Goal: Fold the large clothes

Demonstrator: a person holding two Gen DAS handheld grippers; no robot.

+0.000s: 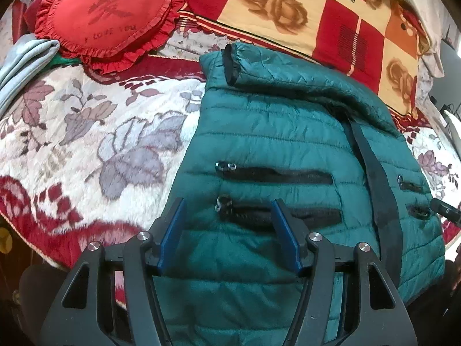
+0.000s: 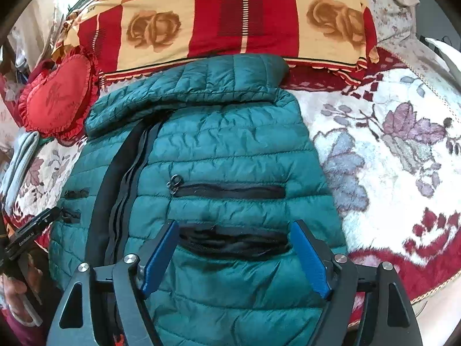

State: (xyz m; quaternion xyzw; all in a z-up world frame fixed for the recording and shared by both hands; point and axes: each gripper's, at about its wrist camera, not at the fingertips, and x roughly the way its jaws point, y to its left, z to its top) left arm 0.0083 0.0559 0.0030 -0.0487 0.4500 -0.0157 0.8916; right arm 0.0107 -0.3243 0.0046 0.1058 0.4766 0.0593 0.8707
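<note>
As the teal jacket (image 1: 288, 144) lies flat on the bed (image 1: 86, 144) with sleeves folded in, I hover both the left gripper (image 1: 227, 204) and the right gripper (image 2: 234, 225), jaws open and empty, over its hem, which I judge must next be gripped and folded upward.

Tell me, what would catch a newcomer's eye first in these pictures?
A puffy teal jacket lies spread front-up in the middle of a flowered blanket, its black pocket zippers showing. Behind it lies a red and cream rose-patterned quilt, and a frilly red heart pillow sits at the far left. Both blue-padded claws, left and right, are open above the jacket's lower half.
</note>
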